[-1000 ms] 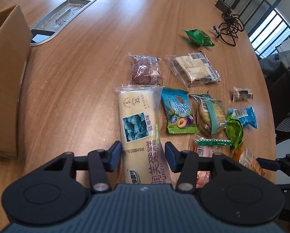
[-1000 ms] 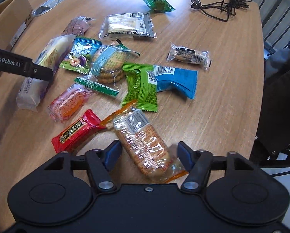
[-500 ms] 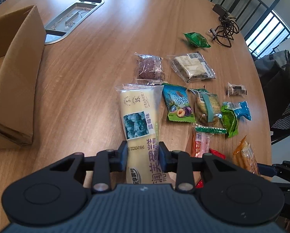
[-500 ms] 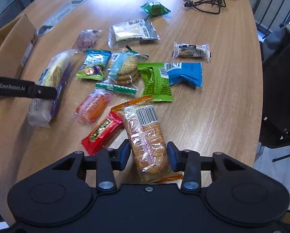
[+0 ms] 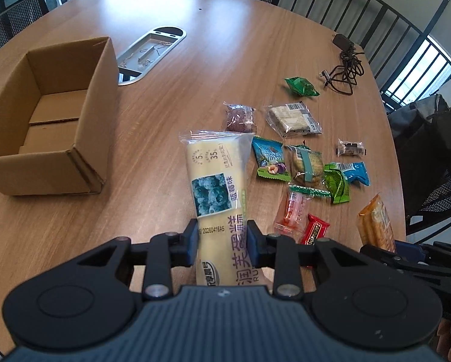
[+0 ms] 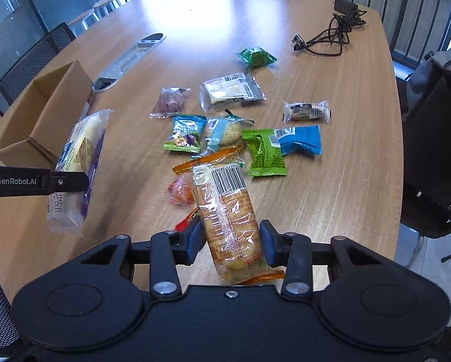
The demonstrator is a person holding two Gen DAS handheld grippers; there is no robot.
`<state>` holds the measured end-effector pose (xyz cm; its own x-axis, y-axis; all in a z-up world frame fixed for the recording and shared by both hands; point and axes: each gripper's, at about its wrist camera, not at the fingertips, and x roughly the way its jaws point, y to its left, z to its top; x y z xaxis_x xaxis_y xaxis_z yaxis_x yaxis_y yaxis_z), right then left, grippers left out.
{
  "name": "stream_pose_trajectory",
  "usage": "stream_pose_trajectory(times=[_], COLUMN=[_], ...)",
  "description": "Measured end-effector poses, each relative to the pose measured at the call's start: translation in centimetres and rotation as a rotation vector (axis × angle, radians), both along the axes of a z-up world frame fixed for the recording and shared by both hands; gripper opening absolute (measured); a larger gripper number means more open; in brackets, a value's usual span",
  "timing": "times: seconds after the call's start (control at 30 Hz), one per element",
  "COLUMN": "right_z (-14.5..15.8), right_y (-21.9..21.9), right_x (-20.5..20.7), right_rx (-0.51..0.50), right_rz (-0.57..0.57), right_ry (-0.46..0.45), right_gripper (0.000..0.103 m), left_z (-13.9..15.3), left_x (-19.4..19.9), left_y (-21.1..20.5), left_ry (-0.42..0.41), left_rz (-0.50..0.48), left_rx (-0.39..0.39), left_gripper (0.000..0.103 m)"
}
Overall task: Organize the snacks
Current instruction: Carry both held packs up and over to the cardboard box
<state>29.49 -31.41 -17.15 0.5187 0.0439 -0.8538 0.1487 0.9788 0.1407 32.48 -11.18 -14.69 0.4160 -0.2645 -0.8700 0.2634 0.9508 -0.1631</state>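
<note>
My left gripper (image 5: 223,241) is shut on a long pale blueberry cake pack (image 5: 216,181), lifted off the wooden table (image 5: 165,114). From the right wrist view the same pack (image 6: 77,163) hangs in the left gripper's fingers (image 6: 70,181). My right gripper (image 6: 231,242) is shut on a clear orange-ended biscuit pack (image 6: 228,211), raised above the pile; it also shows at the left wrist view's right edge (image 5: 376,223). Several small snack packs (image 5: 304,166) lie spread on the table. An open, empty cardboard box (image 5: 53,120) stands to the left.
A silver cable hatch (image 5: 150,54) is set in the table behind the box. A black charger with cable (image 5: 344,66) lies at the far right. A dark bag on a chair (image 5: 427,157) sits off the table's right edge. Railings and chairs ring the table.
Both grippers closed on their packs and rose from the table, lifting the cake pack and the biscuit pack. The box has come fully into the left wrist view.
</note>
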Motion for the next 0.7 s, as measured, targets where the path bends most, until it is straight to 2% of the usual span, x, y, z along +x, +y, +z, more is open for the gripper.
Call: stream_pose_trajectory(times=[0.37, 0.7], right_z=[3.3, 5.2], right_y=[1.1, 1.9], right_x=[-1.5, -2.2], right_rx=[0.009, 0.021], right_rz=[0.044, 0.091], right_ry=[-0.105, -0.158], right_gripper=[0.040, 0.040], left_z=[3.8, 5.8], left_x=[-3.6, -6.1], left_y=[1.9, 3.6], left_ry=[-0.083, -0.124], left_rz=[0.083, 0.161], left_rx=[-0.007, -0.007], left_gripper=[0.032, 0.032])
